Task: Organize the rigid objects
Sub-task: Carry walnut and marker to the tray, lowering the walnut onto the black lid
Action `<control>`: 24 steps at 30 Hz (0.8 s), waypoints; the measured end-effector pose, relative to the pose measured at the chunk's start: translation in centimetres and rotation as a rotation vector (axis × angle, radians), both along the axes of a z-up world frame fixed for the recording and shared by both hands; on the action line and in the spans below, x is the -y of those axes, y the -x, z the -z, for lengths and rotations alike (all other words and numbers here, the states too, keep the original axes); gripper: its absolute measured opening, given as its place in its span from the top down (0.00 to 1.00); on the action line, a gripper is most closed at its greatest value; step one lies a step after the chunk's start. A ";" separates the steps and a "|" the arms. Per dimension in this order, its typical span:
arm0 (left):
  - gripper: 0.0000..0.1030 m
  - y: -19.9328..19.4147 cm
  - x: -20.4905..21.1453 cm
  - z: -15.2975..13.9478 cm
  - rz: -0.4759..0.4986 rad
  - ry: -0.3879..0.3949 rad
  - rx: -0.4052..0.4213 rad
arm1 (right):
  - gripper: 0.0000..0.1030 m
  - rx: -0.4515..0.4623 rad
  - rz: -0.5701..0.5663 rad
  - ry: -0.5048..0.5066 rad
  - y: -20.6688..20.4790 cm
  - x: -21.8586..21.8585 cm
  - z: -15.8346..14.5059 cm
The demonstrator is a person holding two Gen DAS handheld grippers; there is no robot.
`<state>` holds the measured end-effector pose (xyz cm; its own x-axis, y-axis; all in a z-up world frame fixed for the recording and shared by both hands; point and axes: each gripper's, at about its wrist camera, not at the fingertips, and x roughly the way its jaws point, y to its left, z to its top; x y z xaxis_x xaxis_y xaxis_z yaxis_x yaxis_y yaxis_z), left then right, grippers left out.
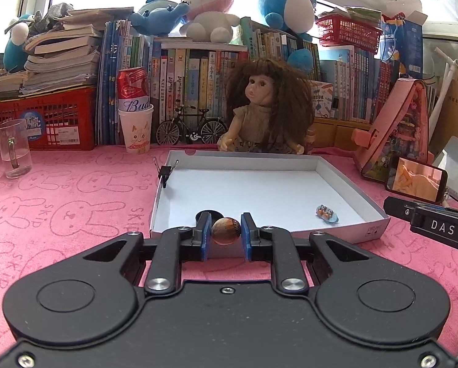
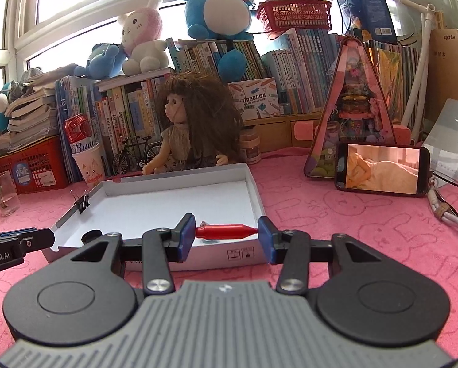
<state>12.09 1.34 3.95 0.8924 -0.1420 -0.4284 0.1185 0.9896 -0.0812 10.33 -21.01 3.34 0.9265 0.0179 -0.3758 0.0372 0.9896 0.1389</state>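
A shallow white cardboard tray [image 1: 345, 181] lies on the pink cloth; it also shows in the right wrist view [image 2: 253, 190]. My left gripper [image 1: 226, 231] is shut on a brown walnut-like ball [image 1: 226, 230] at the tray's near edge. My right gripper [image 2: 226, 233] is shut on a red pen-like stick [image 2: 226, 232], held crosswise over the tray's near right corner. Inside the tray lie a small colourful trinket [image 1: 327, 213] and a black round object [image 1: 209, 214], partly hidden by my left finger. A black binder clip [image 1: 166, 171] grips the tray's left wall.
A long-haired doll [image 1: 265, 110] sits behind the tray, with a model bicycle [image 1: 192, 128], a paper cup holding a red can [image 1: 135, 116] and a glass mug [image 1: 14, 148] to the left. A phone [image 2: 382, 168] and a pink toy house [image 2: 355, 107] stand right. Books line the back.
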 end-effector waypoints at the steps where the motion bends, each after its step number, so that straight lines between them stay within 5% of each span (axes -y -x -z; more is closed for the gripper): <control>1: 0.81 -0.5 0.0 -0.1 -0.001 0.000 -0.004 | 0.51 -0.006 -0.003 -0.008 -0.4 0.1 0.0; 24: 0.81 -11.2 -0.8 2.1 -0.033 0.035 -0.145 | 0.51 -0.145 -0.038 -0.003 -10.3 -0.2 1.3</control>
<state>23.31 2.15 1.85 0.8262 -0.1305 -0.5480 0.0701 0.9891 -0.1299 20.59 -20.85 2.00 0.8613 0.0531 -0.5052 0.0197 0.9903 0.1377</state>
